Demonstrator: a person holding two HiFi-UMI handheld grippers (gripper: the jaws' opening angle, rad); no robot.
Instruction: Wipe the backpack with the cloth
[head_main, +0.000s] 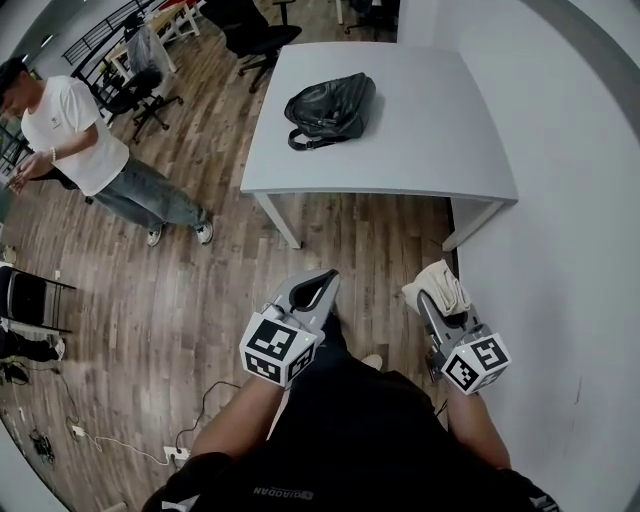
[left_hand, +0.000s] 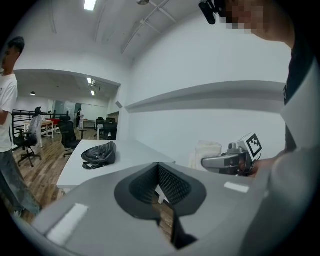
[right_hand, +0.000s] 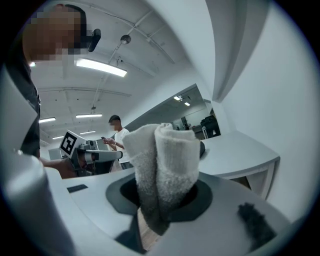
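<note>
A black backpack (head_main: 331, 108) lies on its side on the white table (head_main: 420, 150), far ahead of both grippers; it also shows small in the left gripper view (left_hand: 100, 154). My right gripper (head_main: 432, 295) is shut on a folded white cloth (head_main: 438, 286), which fills the middle of the right gripper view (right_hand: 165, 170). My left gripper (head_main: 322, 283) hangs beside it, its jaws closed together on nothing (left_hand: 159, 186). Both grippers are held low over the wooden floor, well short of the table.
A person in a white shirt (head_main: 75, 135) stands on the wooden floor at the left. Black office chairs (head_main: 250, 35) stand behind the table, and a white wall (head_main: 580, 200) runs along the right. Cables and a power strip (head_main: 175, 455) lie on the floor at lower left.
</note>
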